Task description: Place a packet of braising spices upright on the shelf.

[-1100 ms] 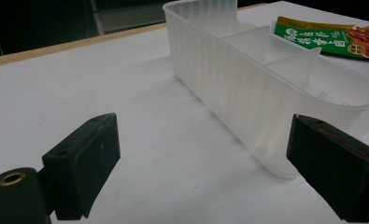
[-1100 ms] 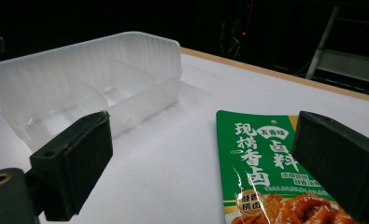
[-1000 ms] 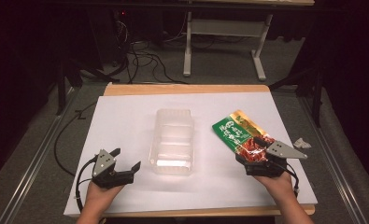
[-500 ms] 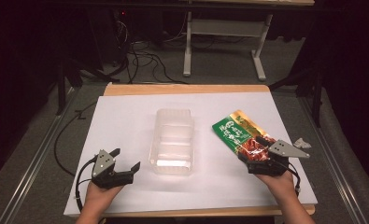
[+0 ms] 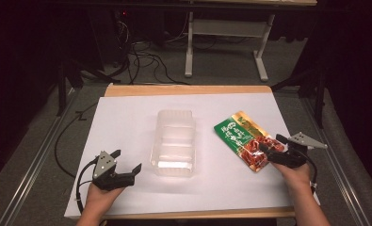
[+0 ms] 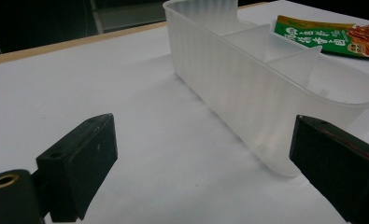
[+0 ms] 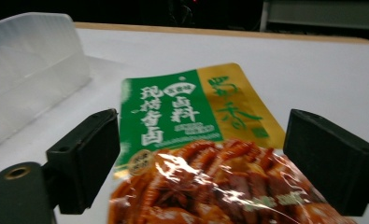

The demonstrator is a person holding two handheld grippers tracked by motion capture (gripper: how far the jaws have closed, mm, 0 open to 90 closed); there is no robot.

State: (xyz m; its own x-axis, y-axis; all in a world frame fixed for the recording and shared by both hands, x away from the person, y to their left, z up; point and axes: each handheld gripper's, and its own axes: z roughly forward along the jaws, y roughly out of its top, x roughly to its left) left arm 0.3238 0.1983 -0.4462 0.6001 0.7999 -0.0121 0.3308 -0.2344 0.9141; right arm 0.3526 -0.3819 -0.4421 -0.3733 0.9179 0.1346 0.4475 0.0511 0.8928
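The snack packet (image 5: 245,140), green and gold at its far end and red over the clear window at its near end, lies flat on the white table sheet (image 5: 127,117), just to the right of the clear plastic container (image 5: 173,142) and apart from it. The right gripper (image 5: 267,145) sits at the packet's near corner. In the right gripper view its jaws stand wide on either side of the packet (image 7: 196,140); they have just been closing a little, and as far as the blur allows, neither pad presses on it yet. To the left of the container's near end, the left gripper (image 5: 125,165) rests low on the sheet, jaws spread, with nothing between them.
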